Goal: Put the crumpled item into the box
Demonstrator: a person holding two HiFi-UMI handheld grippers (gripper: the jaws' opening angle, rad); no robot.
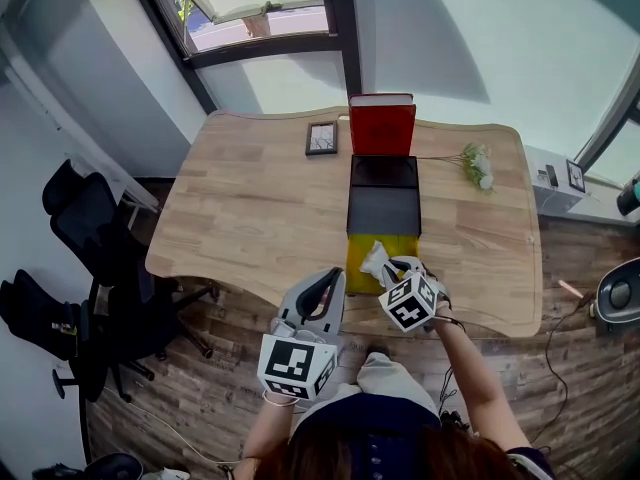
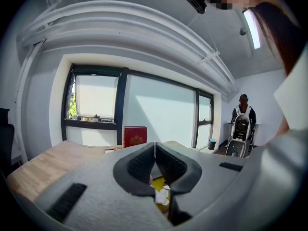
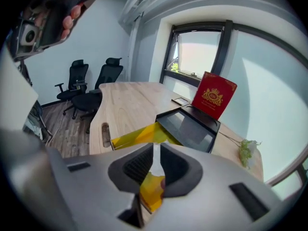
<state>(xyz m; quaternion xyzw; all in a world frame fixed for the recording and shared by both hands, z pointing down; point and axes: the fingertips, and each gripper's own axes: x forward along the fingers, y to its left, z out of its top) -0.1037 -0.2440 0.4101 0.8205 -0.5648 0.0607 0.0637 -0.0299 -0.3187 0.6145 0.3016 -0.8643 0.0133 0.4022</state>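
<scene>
A white crumpled paper lies at the near end of a yellow sheet by the table's front edge. My right gripper is shut on it, and in the right gripper view a pale strip shows between the jaws. Beyond the sheet is the open black box, with its red lid standing upright behind. The box and lid lie ahead in the right gripper view. My left gripper hovers left of the sheet; its jaws are shut and hold nothing.
A small picture frame lies left of the lid. A flower sprig lies right of the box. Black office chairs stand left of the wooden table. A person stands far off in the left gripper view.
</scene>
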